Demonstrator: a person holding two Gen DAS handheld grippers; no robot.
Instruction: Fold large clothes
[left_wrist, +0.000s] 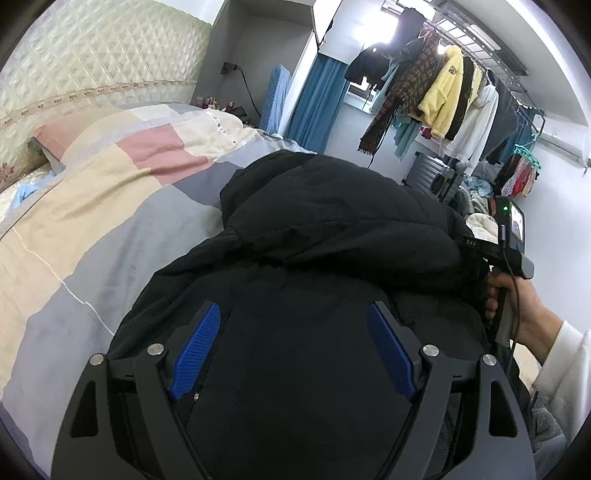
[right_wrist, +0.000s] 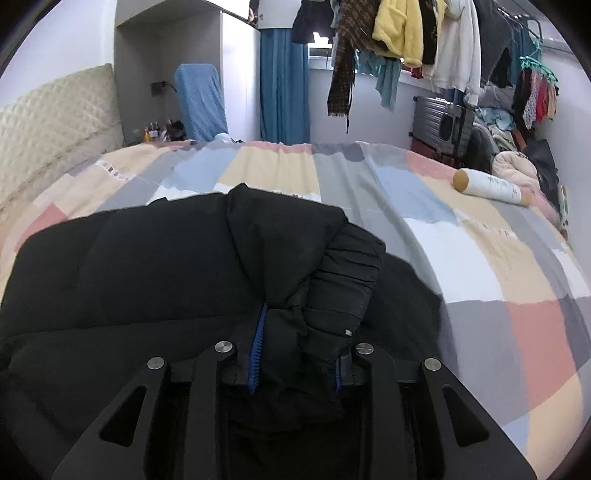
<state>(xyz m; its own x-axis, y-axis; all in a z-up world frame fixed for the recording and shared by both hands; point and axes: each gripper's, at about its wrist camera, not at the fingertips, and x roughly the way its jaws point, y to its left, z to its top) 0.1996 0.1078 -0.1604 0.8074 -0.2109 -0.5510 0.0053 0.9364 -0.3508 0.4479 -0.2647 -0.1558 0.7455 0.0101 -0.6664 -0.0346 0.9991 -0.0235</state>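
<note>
A large black padded jacket lies on the bed's patchwork quilt. My left gripper is open just above the jacket's near part, its blue pads wide apart with nothing between them. My right gripper is shut on a bunched black sleeve with an elastic cuff, held over the jacket body. The right gripper's body and the hand holding it show at the jacket's right edge in the left wrist view.
A white bottle with a tan cap lies on the quilt at the far right. A rack of hanging clothes, a grey suitcase and clothes piles stand beyond the bed. A padded headboard is at left.
</note>
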